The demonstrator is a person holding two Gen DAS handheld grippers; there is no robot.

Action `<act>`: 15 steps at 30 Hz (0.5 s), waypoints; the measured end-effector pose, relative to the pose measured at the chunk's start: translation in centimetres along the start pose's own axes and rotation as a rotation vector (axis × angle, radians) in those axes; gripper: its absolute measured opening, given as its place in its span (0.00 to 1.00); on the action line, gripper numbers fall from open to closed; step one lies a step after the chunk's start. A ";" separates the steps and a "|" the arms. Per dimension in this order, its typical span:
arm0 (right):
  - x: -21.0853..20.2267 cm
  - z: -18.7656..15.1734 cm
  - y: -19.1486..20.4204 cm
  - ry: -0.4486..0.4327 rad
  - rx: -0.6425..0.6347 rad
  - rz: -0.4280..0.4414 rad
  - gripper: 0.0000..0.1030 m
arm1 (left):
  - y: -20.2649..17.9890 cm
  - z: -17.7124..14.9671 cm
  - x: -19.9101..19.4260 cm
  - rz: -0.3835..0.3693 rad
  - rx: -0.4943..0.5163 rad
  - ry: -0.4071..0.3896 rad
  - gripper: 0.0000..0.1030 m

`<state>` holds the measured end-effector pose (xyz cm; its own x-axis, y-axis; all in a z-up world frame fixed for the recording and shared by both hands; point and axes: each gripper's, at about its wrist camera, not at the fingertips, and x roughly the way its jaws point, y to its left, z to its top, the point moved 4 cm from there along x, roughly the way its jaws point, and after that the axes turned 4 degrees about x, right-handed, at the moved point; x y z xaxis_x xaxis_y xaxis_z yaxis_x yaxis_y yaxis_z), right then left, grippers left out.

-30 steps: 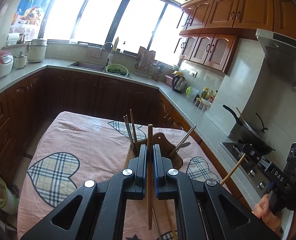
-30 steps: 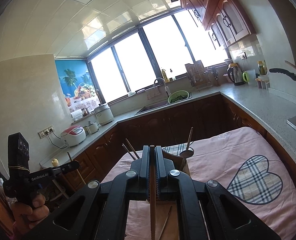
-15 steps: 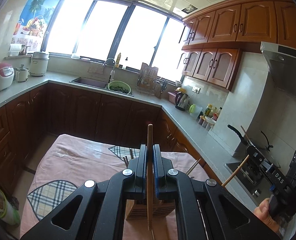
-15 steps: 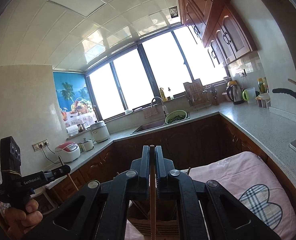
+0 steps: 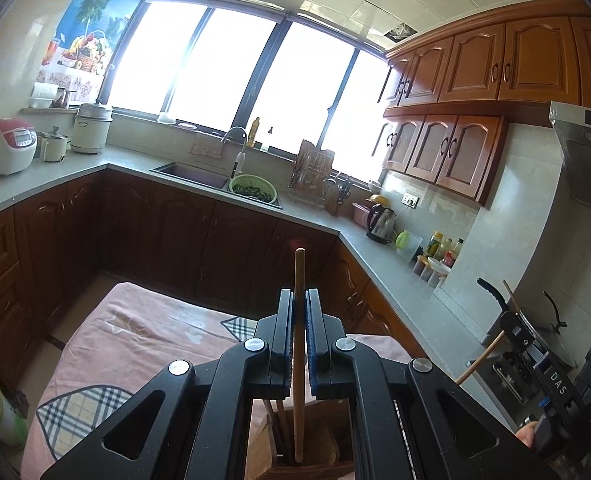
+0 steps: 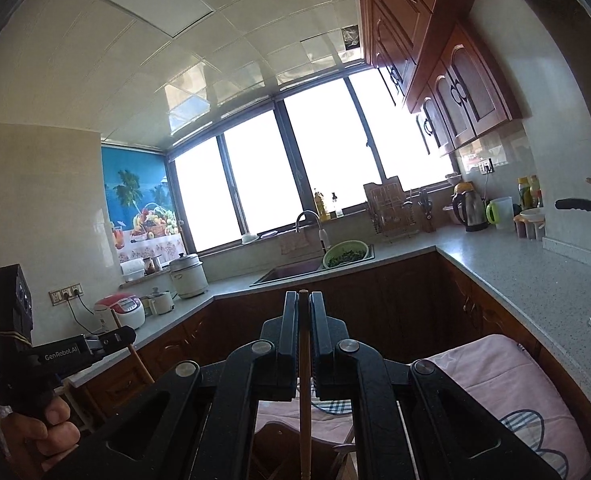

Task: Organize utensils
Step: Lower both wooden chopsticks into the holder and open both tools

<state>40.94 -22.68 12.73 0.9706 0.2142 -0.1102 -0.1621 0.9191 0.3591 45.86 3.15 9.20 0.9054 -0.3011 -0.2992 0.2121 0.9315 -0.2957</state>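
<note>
Fingers of the left gripper [image 5: 300,320] are clamped on an upright chopstick [image 5: 298,344] over the wooden holder [image 5: 327,444]; the right gripper [image 6: 303,322] grips another chopstick [image 6: 304,400]. Insertion is judged under way; straight lowering, then release, is required.

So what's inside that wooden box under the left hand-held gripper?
The wooden utensil box holds the lower end of the pale chopstick and some darker sticks. The gripper's body hides the rest.
</note>
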 end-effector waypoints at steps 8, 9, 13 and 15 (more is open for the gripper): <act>1.9 -3.4 -1.9 0.037 0.047 -0.028 0.04 | 0.7 -3.9 4.0 0.037 -0.014 0.004 0.04; 2.0 -3.9 -2.1 0.041 0.051 -0.033 0.04 | 0.7 -4.5 4.5 0.045 -0.009 0.011 0.04; 2.6 -5.6 -2.9 0.064 0.072 -0.050 0.04 | 0.7 -6.4 6.4 0.051 -0.014 0.050 0.04; 2.9 -6.3 -3.3 0.076 0.083 -0.060 0.05 | 0.8 -6.7 7.2 0.052 -0.015 0.068 0.04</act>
<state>43.18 -22.98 5.34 0.9612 0.1872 -0.2026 -0.0860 0.9012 0.4248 50.06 0.36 0.68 0.8878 -0.2657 -0.3759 0.1590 0.9433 -0.2913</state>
